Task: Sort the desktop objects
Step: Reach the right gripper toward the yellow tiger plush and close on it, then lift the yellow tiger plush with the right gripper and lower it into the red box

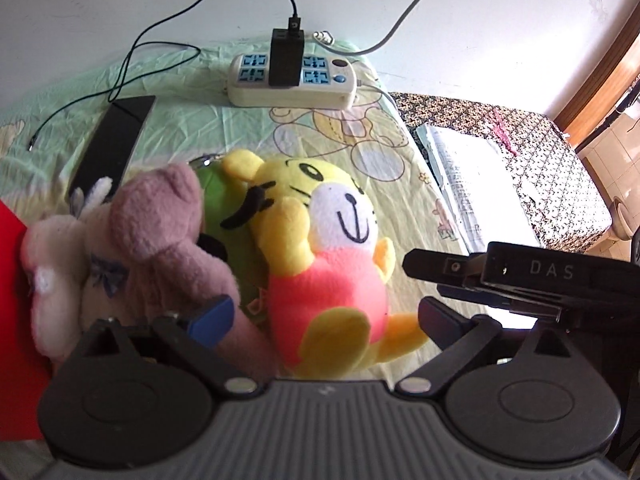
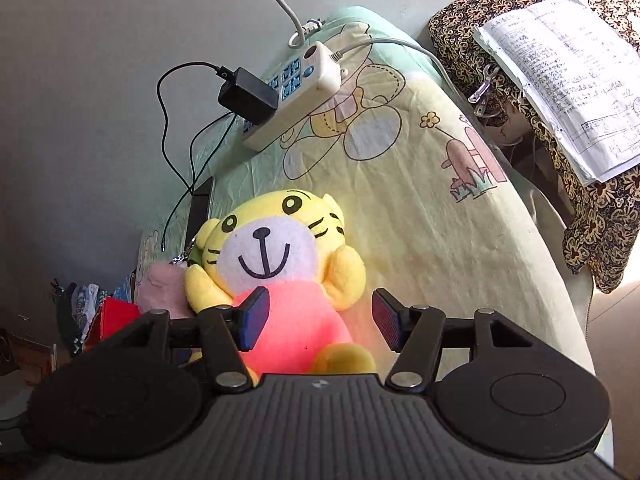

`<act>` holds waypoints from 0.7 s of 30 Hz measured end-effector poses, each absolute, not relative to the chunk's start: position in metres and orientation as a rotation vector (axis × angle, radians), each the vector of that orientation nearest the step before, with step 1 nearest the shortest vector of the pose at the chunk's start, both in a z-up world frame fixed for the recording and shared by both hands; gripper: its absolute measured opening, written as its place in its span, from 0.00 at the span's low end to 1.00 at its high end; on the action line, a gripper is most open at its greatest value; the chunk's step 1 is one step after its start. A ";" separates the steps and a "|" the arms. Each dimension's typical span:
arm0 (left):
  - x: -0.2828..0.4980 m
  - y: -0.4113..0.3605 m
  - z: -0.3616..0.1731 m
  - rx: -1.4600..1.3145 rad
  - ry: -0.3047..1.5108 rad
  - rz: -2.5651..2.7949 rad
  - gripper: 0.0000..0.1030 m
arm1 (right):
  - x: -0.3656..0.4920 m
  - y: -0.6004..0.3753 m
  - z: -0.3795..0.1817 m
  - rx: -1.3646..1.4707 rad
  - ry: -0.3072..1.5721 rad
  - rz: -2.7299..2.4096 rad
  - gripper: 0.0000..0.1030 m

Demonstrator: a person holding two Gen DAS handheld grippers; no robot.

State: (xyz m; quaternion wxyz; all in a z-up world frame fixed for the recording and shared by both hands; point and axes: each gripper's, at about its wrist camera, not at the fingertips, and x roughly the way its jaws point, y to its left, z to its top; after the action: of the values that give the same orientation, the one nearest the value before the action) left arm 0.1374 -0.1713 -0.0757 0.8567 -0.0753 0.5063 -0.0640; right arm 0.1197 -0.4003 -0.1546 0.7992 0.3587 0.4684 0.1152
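With jaws wide, the right gripper (image 2: 318, 322) straddles the yellow tiger plush (image 2: 280, 264), needing closure; the left gripper (image 1: 324, 316) gapes beside the mauve bear plush (image 1: 164, 232).

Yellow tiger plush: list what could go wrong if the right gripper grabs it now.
1. The yellow tiger plush leans against the pink bear and a green toy; lifting it may drag or topple them.
2. The right gripper is open around the soft red body; the pads may pinch only fabric and slip.
3. The left gripper is open close by, so the two could collide.
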 end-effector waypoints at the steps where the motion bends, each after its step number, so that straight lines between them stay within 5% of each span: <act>1: 0.142 -0.174 -0.079 -0.153 1.067 -0.142 0.96 | 0.123 -0.402 -0.159 0.803 1.012 0.260 0.61; 4: 0.153 -0.183 -0.091 -0.125 1.087 -0.146 0.91 | 0.131 -0.404 -0.171 0.868 1.033 0.289 0.63; 7: 0.164 -0.181 -0.112 -0.131 1.149 -0.134 0.74 | 0.138 -0.401 -0.176 0.876 1.047 0.308 0.62; 21: 0.167 -0.186 -0.109 -0.113 1.123 -0.187 0.62 | 0.141 -0.384 -0.175 0.800 1.039 0.434 0.46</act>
State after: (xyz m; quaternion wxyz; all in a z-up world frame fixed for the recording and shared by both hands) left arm 0.1669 -0.1857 -0.1086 0.8407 -0.0535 0.5315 -0.0884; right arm 0.1410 -0.3836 -0.1750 0.7707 0.3691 0.4794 0.2002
